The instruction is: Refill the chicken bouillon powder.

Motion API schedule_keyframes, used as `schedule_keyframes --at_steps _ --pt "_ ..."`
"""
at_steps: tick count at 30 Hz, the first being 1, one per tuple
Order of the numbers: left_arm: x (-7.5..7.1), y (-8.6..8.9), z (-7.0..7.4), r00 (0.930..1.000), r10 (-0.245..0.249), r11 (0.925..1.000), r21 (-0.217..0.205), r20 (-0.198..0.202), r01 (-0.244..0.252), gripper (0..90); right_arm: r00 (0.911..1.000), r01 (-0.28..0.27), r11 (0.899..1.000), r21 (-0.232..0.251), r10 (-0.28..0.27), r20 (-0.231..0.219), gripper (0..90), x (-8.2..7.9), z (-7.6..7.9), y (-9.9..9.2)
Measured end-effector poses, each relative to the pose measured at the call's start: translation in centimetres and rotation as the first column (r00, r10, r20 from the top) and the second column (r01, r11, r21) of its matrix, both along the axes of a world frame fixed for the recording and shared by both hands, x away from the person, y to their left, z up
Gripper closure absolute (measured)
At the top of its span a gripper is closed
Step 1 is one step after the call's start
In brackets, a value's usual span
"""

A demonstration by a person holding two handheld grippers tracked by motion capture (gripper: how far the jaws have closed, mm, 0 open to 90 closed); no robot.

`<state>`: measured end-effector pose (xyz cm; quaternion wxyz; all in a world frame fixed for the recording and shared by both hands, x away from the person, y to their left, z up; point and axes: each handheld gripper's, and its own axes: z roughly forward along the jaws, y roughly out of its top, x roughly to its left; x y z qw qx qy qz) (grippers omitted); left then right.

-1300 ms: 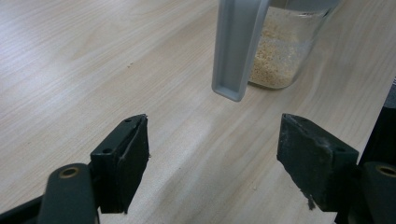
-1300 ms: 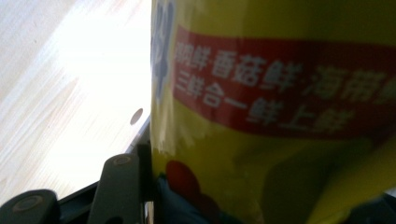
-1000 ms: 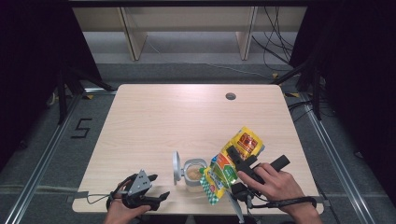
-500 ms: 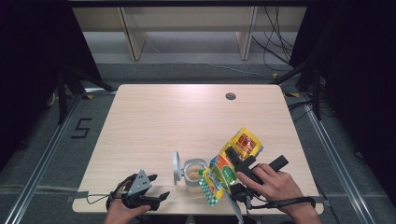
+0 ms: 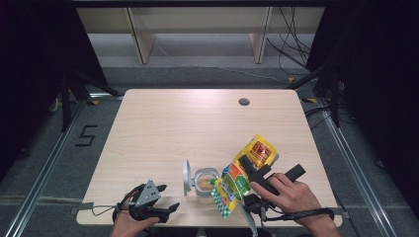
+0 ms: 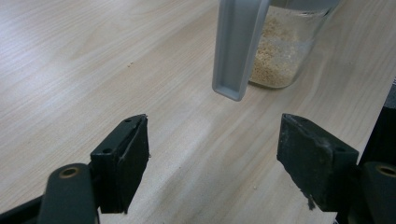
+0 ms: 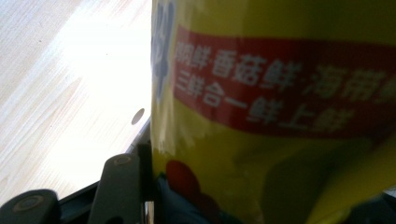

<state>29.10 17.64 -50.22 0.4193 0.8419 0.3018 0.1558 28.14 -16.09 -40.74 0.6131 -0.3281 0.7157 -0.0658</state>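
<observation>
Item: yellow pouch [image 5: 247, 170], printed in red, green and blue, with a red band of white characters showing large in the right gripper view [image 7: 280, 93]. Location: near edge of the counter [image 5: 197, 128], at about 5 o'clock from its centre, held tilted above the surface with its lower, green-checked end toward 7 o'clock and its yellow top toward 1 o'clock.

Holder: right hand-held gripper [image 5: 254, 173], in the person's right hand [image 5: 286, 195]. Its jaws are clamped on the pouch partway closed. In the right gripper view the pouch lies directly against the one visible black jaw and crosses the frame from 12 to 6 o'clock.

Adjacent: clear jar [image 5: 204, 181] of pale granules, standing on the counter just beside the pouch's lower end, at 9 o'clock from it. Its grey lid [image 5: 187, 175] is flipped up on the jar's 9 o'clock side.

Second tool: left hand-held gripper [image 5: 165, 210], held at the counter's near edge, at 8 o'clock from the jar and apart from it. Jaws spread wide with nothing between them. In the left gripper view the jar [image 6: 285, 51] and lid [image 6: 238, 51] stand ahead at 12 to 1 o'clock, bare counter between the pads.

Also noted: a small round hole [image 5: 243, 102] in the counter at the far side, about 1 o'clock.
</observation>
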Motion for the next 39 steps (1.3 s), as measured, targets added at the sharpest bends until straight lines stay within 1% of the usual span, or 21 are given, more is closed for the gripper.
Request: schedule_keyframes --at_steps 3,6,9,10,11,12,14,17,20,21,23,26,27,28,30,31,33,34,36,38,39 --pt "-0.06 -0.13 -0.04 0.9999 0.011 0.9998 -0.018 0.005 -0.011 25.1 1.0 0.003 1.0 0.0 -0.003 -0.001 49.4 0.04 -0.06 -0.04" --pt "0.04 0.06 0.0 1.0 0.004 1.0 0.005 0.001 -0.004 25.1 1.0 0.006 1.0 0.0 -0.006 -0.003 49.4 0.07 -0.04 -0.06" --pt "0.06 0.06 0.06 0.9999 -0.011 0.9999 0.009 0.01 0.011 25.1 1.0 0.005 1.0 0.001 -0.005 -0.004 49.4 0.06 -0.05 -0.09" --pt "0.01 -0.07 0.0 0.9999 0.002 1.0 -0.004 0.015 -0.002 25.1 1.0 0.004 1.0 0.001 -0.004 -0.003 49.5 0.05 -0.06 -0.1" --pt "0.05 0.04 0.07 0.9999 -0.005 0.9999 0.013 0.016 0.005 25.1 1.0 0.004 1.0 0.001 -0.004 -0.003 49.4 0.05 -0.05 -0.11" --pt "-0.01 -0.11 -0.02 0.9999 0.004 0.9999 -0.013 0.012 -0.004 25.1 1.0 0.004 1.0 0.001 -0.004 -0.002 49.4 0.07 -0.03 -0.11" --pt "0.06 0.05 -0.01 1.0 0.004 1.0 0.003 -0.002 -0.004 25.1 1.0 0.008 1.0 0.002 -0.008 0.0 49.4 0.09 0.04 -0.12" --pt "0.02 0.03 -0.01 1.0 0.005 1.0 0.002 -0.004 -0.005 25.1 1.0 0.008 1.0 0.003 -0.008 0.001 49.5 0.1 0.09 -0.22" --pt "0.06 0.04 0.07 0.9998 -0.005 0.9999 0.012 0.018 0.004 25.1 1.0 0.006 1.0 0.002 -0.006 0.003 49.5 0.09 0.1 -0.24" --pt "0.04 -0.07 -0.01 0.9999 0.001 1.0 -0.01 0.016 0.0 25.1 1.0 0.006 1.0 0.001 -0.006 0.005 49.5 0.07 0.13 -0.22" --pt "0.02 0.01 -0.04 0.9999 0.005 1.0 -0.007 -0.009 -0.005 25.1 0.9999 0.008 1.0 0.005 -0.008 0.007 49.5 0.04 0.19 -0.22" --pt "0.0 0.02 0.02 1.0 0.003 1.0 0.002 0.002 -0.003 25.1 0.9999 0.009 1.0 0.002 -0.009 0.006 49.4 0.0 0.15 -0.23" --pt "-0.09 -0.18 -0.06 0.9999 0.014 0.9996 -0.025 0.005 -0.014 25.1 1.0 0.006 1.0 0.002 -0.006 0.005 49.5 0.03 0.12 -0.22" --pt "-0.07 -0.1 0.01 1.0 0.007 0.9999 -0.012 0.006 -0.007 25.1 1.0 0.005 1.0 0.002 -0.005 0.003 49.5 0.05 0.1 -0.22" --pt "-0.08 -0.18 -0.05 0.9999 0.013 0.9996 -0.026 0.005 -0.013 25.1 1.0 0.005 1.0 0.001 -0.005 0.004 49.5 0.05 0.1 -0.22" --pt "0.04 0.02 -0.04 1.0 0.005 1.0 -0.003 -0.005 -0.005 25.1 0.9999 0.01 1.0 0.004 -0.01 0.006 49.5 0.03 0.16 -0.24" --pt "0.02 0.02 -0.05 0.9999 0.006 1.0 -0.005 -0.009 -0.006 25.1 0.9999 0.005 1.0 0.004 -0.005 0.009 49.5 0.04 0.23 -0.24" --pt "0.04 0.06 0.0 1.0 0.005 1.0 0.006 0.002 -0.005 25.1 0.9999 0.006 1.0 0.002 -0.006 0.009 49.5 0.03 0.24 -0.25" --pt "-0.05 -0.09 0.0 1.0 0.006 0.9999 -0.01 0.007 -0.006 25.1 0.9999 0.007 1.0 0.0 -0.007 0.01 49.5 0.02 0.2 -0.27" --pt "0.01 -0.07 -0.02 0.9999 0.007 0.9999 -0.009 0.009 -0.007 25.1 0.9999 0.007 1.0 -0.001 -0.007 0.009 49.5 0.01 0.22 -0.25" --pt "0.02 -0.04 -0.05 1.0 0.009 0.9999 -0.009 -0.005 -0.009 25.1 0.9999 0.007 1.0 0.001 -0.007 0.01 49.5 0.0 0.23 -0.24"
